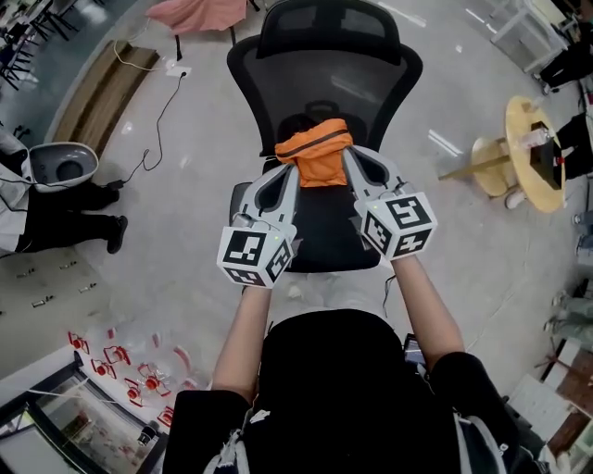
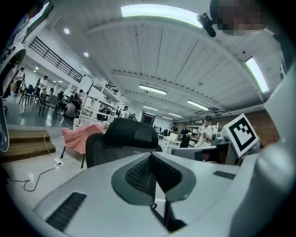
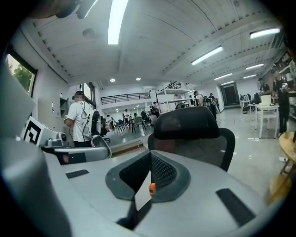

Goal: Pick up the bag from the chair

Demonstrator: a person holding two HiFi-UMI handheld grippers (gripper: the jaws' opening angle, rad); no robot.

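Note:
An orange bag [image 1: 318,157] lies crumpled on the seat of a black mesh office chair [image 1: 324,74], close to the backrest. My left gripper [image 1: 293,169] reaches in at the bag's left side and my right gripper [image 1: 348,154] at its right side, tips level with the bag's upper edge. In the left gripper view the left gripper [image 2: 151,156] has its jaws closed together, with the chair's headrest [image 2: 127,134] beyond. The right gripper [image 3: 151,153] is shut too. A speck of the orange bag [image 3: 151,187] shows through the seam between its pads. Whether either tip touches the bag is hidden.
A person's dark shoes and legs [image 1: 69,220] and a white bin [image 1: 60,164] are at the left. A cable [image 1: 162,116] trails on the floor. A round wooden table [image 1: 533,153] stands right. A pink-draped chair [image 1: 199,13] is behind. Several people stand far off.

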